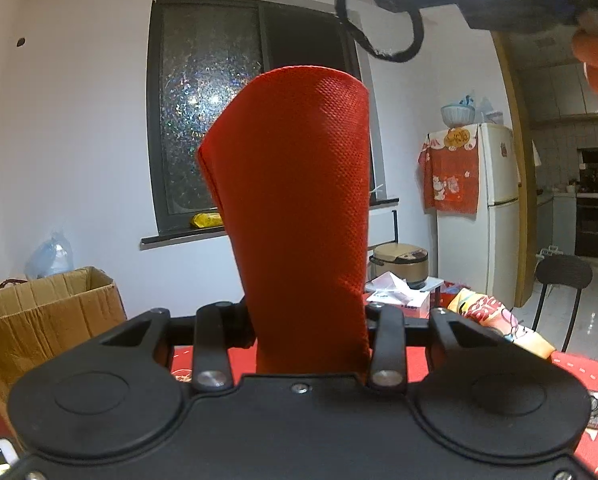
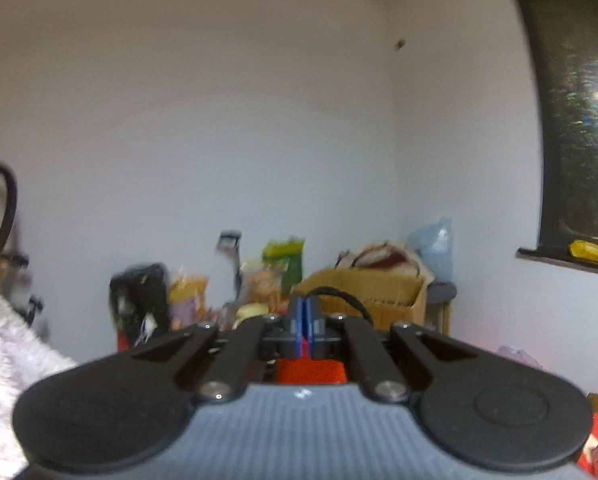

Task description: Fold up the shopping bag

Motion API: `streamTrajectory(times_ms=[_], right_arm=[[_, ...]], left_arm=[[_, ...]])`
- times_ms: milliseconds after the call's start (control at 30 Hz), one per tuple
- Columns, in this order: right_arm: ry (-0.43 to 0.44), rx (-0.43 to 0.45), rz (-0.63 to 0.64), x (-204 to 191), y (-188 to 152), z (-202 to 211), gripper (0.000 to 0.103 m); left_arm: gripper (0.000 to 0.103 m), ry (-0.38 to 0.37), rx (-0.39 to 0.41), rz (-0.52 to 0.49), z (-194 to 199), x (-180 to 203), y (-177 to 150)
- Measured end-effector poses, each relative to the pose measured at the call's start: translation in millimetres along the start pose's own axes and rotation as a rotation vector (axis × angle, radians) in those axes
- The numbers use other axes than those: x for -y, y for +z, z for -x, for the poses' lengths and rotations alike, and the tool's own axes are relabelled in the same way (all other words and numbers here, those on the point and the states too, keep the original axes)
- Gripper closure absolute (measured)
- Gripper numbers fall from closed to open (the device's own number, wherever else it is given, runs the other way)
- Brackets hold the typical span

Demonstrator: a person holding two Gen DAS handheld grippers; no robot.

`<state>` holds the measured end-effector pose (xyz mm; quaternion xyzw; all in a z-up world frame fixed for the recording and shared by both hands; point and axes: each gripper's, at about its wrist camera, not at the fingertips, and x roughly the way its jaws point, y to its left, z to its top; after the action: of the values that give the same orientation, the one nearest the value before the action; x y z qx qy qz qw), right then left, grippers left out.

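The folded red shopping bag (image 1: 299, 208) stands upright before the window (image 1: 235, 112), pinched by the left gripper (image 1: 299, 344). The right gripper (image 2: 304, 330), jaws pressed together, pinches a black handle loop (image 1: 379, 24) above it. An upward tug could undo the fold.

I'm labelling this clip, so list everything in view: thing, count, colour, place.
shopping bag: one, red, upright between left gripper's fingers
window: one, dark frame, back wall
cardboard box: one, brown, left
fridge: one, white, right
rice cooker: one, gold, beside fridge
chair: one, black, right
tissue box: one, white, behind bag
left gripper: one, black, closed on bag
right gripper: one, black with blue pads, shut, raised; nothing visibly held
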<state>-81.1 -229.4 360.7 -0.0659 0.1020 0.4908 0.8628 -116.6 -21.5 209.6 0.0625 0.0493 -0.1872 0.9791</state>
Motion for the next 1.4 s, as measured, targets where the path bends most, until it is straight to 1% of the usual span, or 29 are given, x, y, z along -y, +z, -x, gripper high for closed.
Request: streamTrajectory(times_ms=[167,233,300,400,600,667,733,867,900,1000,1067,1167,1233,1400], right_arm=[[-0.024,-0.107,0.052,-11.7,14.2,-22.9,0.1],[-0.038,-0.136,0.052,-14.0,16.3,-30.7,0.1],[-0.058,-0.16,0.036,-14.1,15.5,-37.7,0.1],[-0.052,-0.19,-0.017,-9.7,12.8,-46.5,0.1],[-0.034,-0.208,-0.113,-5.3,9.0,-50.8,0.097],[-0.025,-0.213,-0.125,-3.4,10.4,-49.9,0.094],[-0.023,-0.211,-0.112,-4.6,13.2,-49.2,0.094],[-0.003,-0.193,-0.131,-1.8,25.1,-46.8,0.094],[-0.008,-0.183,-0.126,-0.8,29.6,-45.9,0.094],[-0.024,-0.193,-0.108,4.6,46.0,-42.9,0.094],[-0.016,-0.232,-0.12,9.6,52.0,-44.4,0.094],[-0.008,-0.333,-0.137,14.0,51.1,-51.7,0.099],[-0.016,-0.385,-0.157,16.5,49.0,-54.8,0.099],[-0.034,-0.434,-0.215,23.4,50.1,-55.5,0.099]], left_arm=[[0.065,-0.012,0.024,-0.01,0.9,5.1,-4.8],[0.065,-0.018,0.028,-0.006,0.2,5.6,-5.7],[0.065,-0.024,0.03,-0.002,-0.3,5.2,-6.7],[0.065,-0.025,0.034,-0.002,0.6,3.5,-8.2],[0.065,-0.024,0.039,0.001,0.6,0.7,-10.2],[0.065,-0.028,0.041,0.005,1.5,1.2,-10.5],[0.065,-0.031,0.045,0.005,1.0,1.8,-10.7],[0.065,-0.034,0.053,-0.004,0.5,3.4,-11.1],[0.065,-0.034,0.055,-0.008,0.7,3.8,-11.4],[0.065,-0.034,0.062,-0.012,1.4,3.8,-12.4],[0.065,-0.034,0.067,-0.022,2.1,4.0,-13.5],[0.065,-0.038,0.078,-0.052,4.9,6.7,-15.3],[0.065,-0.042,0.085,-0.064,6.6,8.9,-15.8],[0.065,-0.057,0.099,-0.091,6.9,14.3,-16.5]])
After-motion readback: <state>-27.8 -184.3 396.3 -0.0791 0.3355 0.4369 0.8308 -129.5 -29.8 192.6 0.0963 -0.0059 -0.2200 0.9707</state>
